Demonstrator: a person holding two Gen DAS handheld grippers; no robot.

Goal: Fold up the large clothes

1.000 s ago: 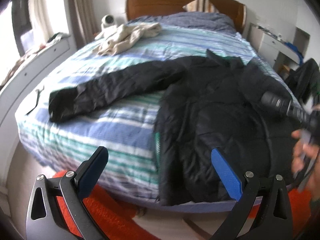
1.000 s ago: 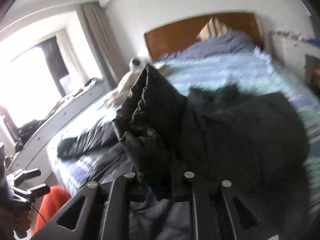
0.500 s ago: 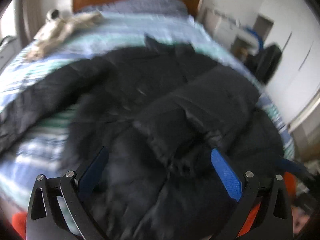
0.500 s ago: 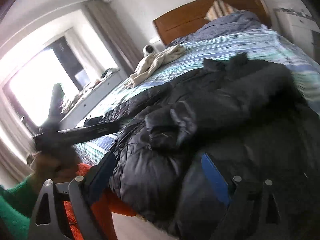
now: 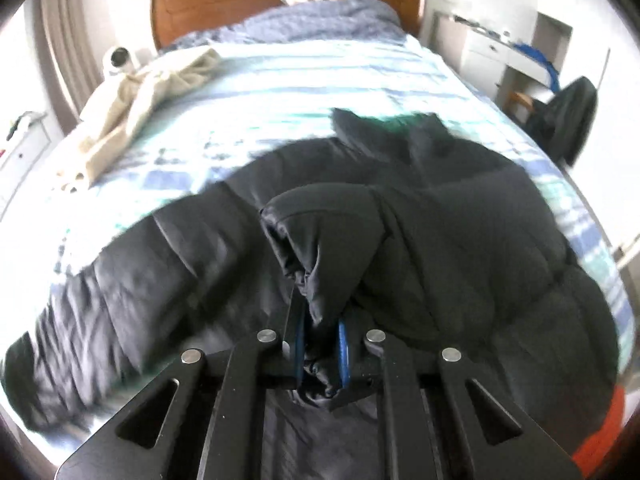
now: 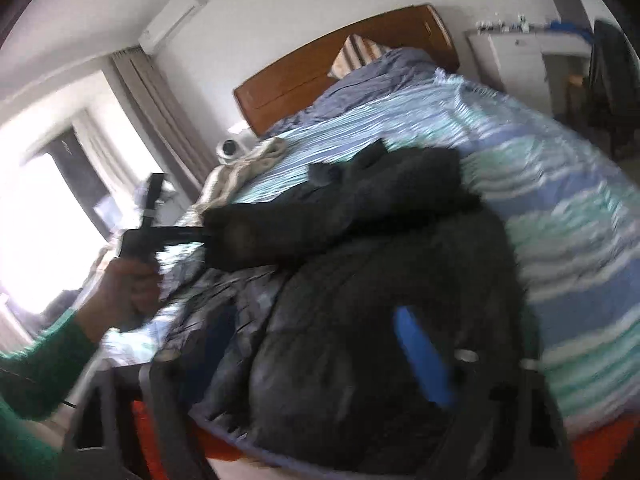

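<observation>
A black padded jacket (image 5: 460, 240) is spread across the striped bed (image 5: 320, 80), near its foot. The left claw (image 5: 322, 344) is clamped tight on the jacket's sleeve cuff (image 5: 320, 248), which is raised off the body. The right claw (image 6: 320, 360) is seen part open and closing above the jacket, with no fabric pinched.

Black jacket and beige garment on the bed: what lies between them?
Only bare striped bedsheet lies between the black jacket and the beige garment, seen in the left wrist view.
</observation>
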